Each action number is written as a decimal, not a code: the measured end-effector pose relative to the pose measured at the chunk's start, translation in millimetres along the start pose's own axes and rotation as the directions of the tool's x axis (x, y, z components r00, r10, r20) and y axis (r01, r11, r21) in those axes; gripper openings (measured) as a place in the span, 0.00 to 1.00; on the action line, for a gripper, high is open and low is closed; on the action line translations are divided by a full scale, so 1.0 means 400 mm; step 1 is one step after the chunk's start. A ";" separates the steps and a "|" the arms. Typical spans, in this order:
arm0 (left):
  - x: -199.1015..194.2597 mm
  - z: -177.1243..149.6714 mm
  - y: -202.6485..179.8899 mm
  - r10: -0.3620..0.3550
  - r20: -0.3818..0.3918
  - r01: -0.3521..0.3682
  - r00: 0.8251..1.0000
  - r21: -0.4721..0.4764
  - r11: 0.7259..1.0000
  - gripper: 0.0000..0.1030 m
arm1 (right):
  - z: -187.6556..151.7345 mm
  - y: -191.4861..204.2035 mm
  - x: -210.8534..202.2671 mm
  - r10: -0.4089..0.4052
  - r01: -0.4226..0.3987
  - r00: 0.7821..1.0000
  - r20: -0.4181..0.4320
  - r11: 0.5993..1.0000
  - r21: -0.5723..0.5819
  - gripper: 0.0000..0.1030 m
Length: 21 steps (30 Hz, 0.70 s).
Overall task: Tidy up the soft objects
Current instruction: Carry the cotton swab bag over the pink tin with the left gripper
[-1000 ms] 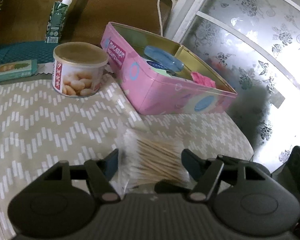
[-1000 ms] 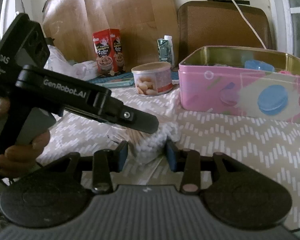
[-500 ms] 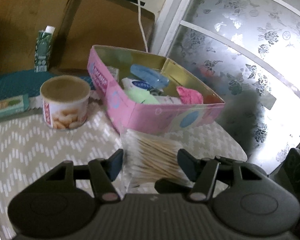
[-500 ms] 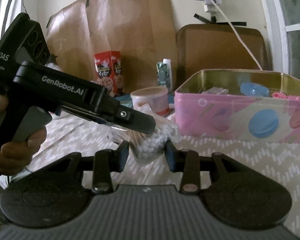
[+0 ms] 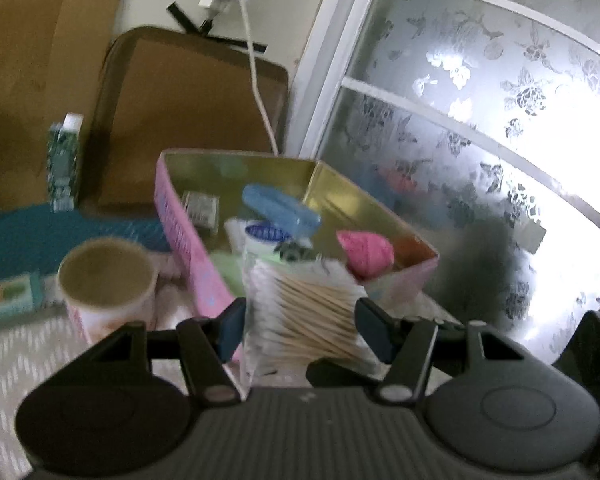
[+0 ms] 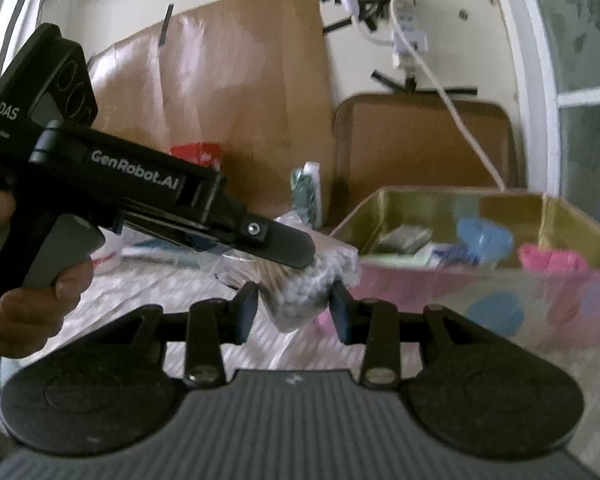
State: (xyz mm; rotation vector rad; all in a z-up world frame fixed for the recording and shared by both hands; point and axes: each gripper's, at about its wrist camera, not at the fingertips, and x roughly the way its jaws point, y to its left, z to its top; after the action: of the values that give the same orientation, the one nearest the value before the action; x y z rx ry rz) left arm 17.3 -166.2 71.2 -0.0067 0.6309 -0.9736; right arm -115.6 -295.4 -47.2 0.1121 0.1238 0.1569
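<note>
Both grippers hold the same clear bag of cotton swabs [image 5: 304, 312]. In the left wrist view, the left gripper [image 5: 300, 330] has its two blue-padded fingers [image 5: 230, 330] pressed against the long sides of the bag, so the jaws stand about half apart with the wooden sticks lying across between them. In the right wrist view, the right gripper [image 6: 294, 306] clamps the white-tipped end of the bag of cotton swabs [image 6: 312, 280] in a narrower grip, and the left gripper [image 6: 284, 246] reaches in from the left onto the same bag, carried by a person's hand [image 6: 32, 300].

The bag is off the table, hanging in front of and slightly above the near edge of an open pink tin [image 5: 188, 248]. Inside the tin lie a blue plastic case [image 5: 280, 210], a white jar with a blue lid [image 5: 268, 236], a pink soft thing [image 5: 364, 252] and a small packet [image 5: 202, 208].

Left of the tin stands a round can [image 5: 108, 284] on the table [image 5: 28, 352], which has a zigzag-patterned cloth. Further back are a small green carton [image 5: 64, 160] and a brown board [image 5: 188, 112] leaning on the wall, with a white cable [image 5: 256, 76] hanging down. A frosted window [image 5: 480, 120] fills the right side.
</note>
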 end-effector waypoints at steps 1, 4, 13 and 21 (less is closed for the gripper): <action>0.008 0.008 -0.002 0.001 0.003 -0.001 1.000 0.002 1.000 0.57 | 0.006 -0.007 0.004 -0.007 0.007 1.000 0.010 1.000 -0.004 0.41; 0.046 0.046 0.000 -0.002 0.001 0.002 1.000 -0.005 1.000 0.57 | 0.019 -0.032 0.026 -0.029 0.030 0.999 0.024 0.999 -0.026 0.41; 0.223 0.175 0.025 -0.016 -0.022 0.015 1.000 -0.059 0.998 0.62 | 0.101 -0.169 0.132 -0.083 0.083 0.996 -0.033 0.996 -0.026 0.42; 0.343 0.173 0.072 0.060 -0.068 -0.068 0.996 -0.122 0.990 0.75 | 0.086 -0.238 0.208 -0.239 0.240 0.969 -0.067 0.971 0.012 0.53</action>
State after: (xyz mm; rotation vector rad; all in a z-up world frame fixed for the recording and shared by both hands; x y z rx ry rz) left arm 128.9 -273.9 52.2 -0.0653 0.7463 -0.8738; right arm -15.3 -378.6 -34.2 0.1109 0.2028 -0.0824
